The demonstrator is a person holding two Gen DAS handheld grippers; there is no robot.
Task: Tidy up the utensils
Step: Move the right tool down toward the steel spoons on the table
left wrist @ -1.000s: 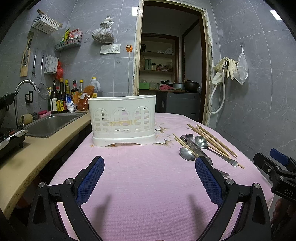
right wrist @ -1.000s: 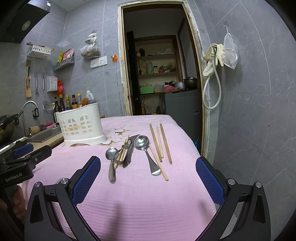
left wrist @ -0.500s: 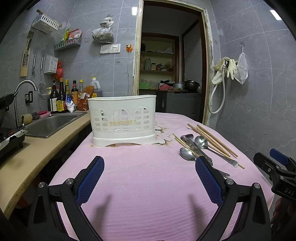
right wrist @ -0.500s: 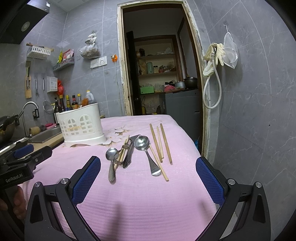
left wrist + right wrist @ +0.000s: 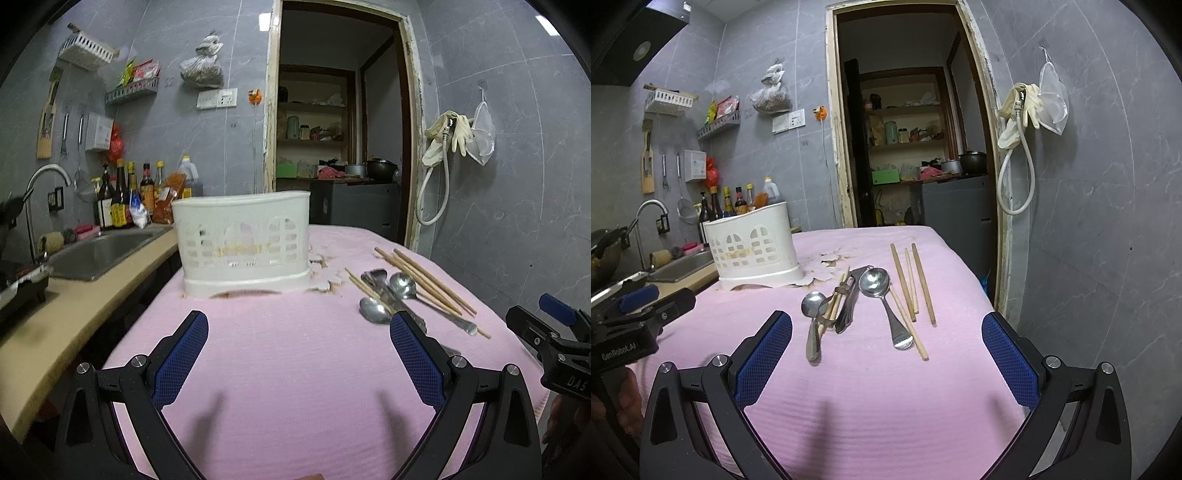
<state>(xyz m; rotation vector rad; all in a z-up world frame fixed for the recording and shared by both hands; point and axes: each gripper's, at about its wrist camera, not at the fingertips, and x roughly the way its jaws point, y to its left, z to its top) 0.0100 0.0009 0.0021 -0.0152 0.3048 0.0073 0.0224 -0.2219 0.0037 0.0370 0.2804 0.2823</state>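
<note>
So both tongs, left tongs [image 5: 297, 332] and right tongs [image 5: 886, 334], hang wide and empty, spoons [image 5: 873, 282] and chopsticks [image 5: 923, 282] loose beside the white caddy [image 5: 753, 247], sorting unstarted.

Very little differs from a second ago. In the left wrist view the white caddy [image 5: 242, 242] and the utensils [image 5: 391, 291] sit a touch lower and nearer, so the left gripper [image 5: 297, 347] seems to have edged forward slightly. The right wrist view shows no shift of the spoons [image 5: 875, 284] or chopsticks [image 5: 912, 280].
</note>
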